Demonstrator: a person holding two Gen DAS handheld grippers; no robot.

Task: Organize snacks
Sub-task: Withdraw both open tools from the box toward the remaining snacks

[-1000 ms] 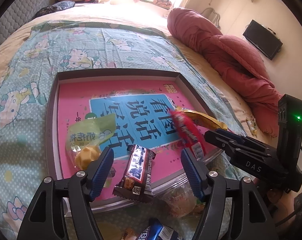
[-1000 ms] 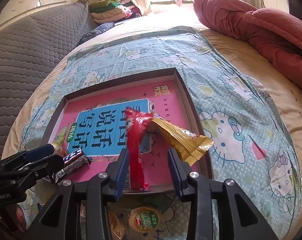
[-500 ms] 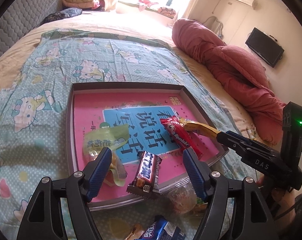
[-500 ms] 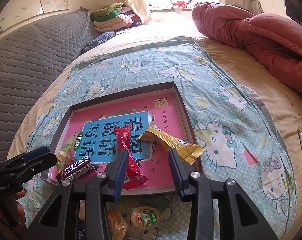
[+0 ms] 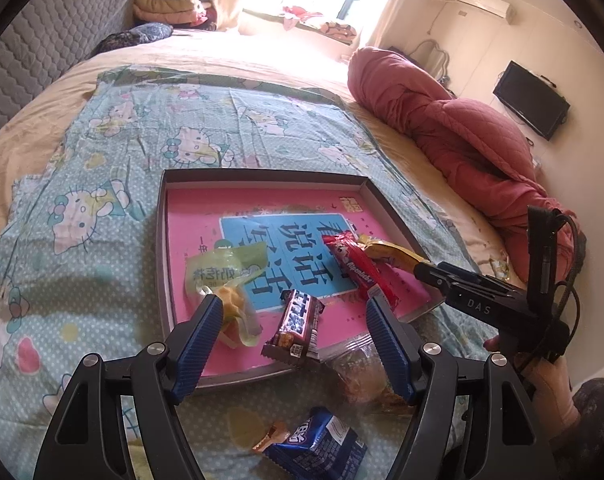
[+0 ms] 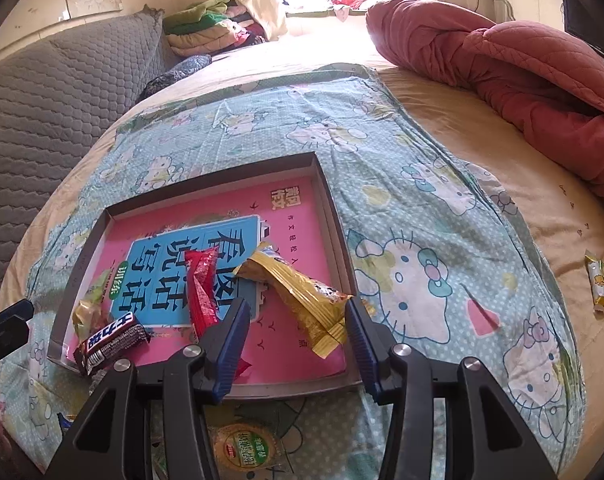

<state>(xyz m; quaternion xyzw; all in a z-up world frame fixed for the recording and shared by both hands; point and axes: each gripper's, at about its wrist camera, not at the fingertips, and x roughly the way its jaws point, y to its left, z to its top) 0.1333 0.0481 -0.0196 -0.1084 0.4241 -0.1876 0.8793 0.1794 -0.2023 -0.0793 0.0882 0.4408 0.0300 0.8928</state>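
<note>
1. Handling first: these snacks all look like feather-light crinkly foil or plastic packs, so they'll be slippery and will flop if pinched by a corner. I'd go for the middle of the long ones, across the narrow width, and not squeeze hard, since whatever is inside probably crushes.

2. The left claw (image 5: 293, 320) is spread wide with nothing in it, hovering over the near edge of the tray (image 5: 261, 176). The right claw (image 6: 295, 334) is also wide and empty, over the tray's near right part.

3. What's in the tray, which sits on the Hello Kitty blanket (image 5: 101, 184) on the bed: a pink-and-blue printed sheet lines the bottom. On it lie a red bar (image 5: 358, 268), a yellow pack (image 6: 302, 296) touching the red one at the far end, a green-wrapped cake (image 5: 225, 276) on the left, and a dark chocolate bar (image 5: 295, 326) hanging over the near rim.

4. That chocolate bar is stiffer than the rest, I reckon. It's easy to grab across the middle, and it probably needs a nudge fully inside.

5. Left outside the tray, on the blanket by the near edge: a blue packet (image 5: 314, 444), a clear-wrapped pastry (image 5: 362, 372) and a round green-label snack (image 6: 245, 452). The clear wrap looks the slipperiest and the pastry the most squashable.

6. Two more small yellow packs (image 6: 602, 284) lie well apart on the beige sheet to the right.
</note>
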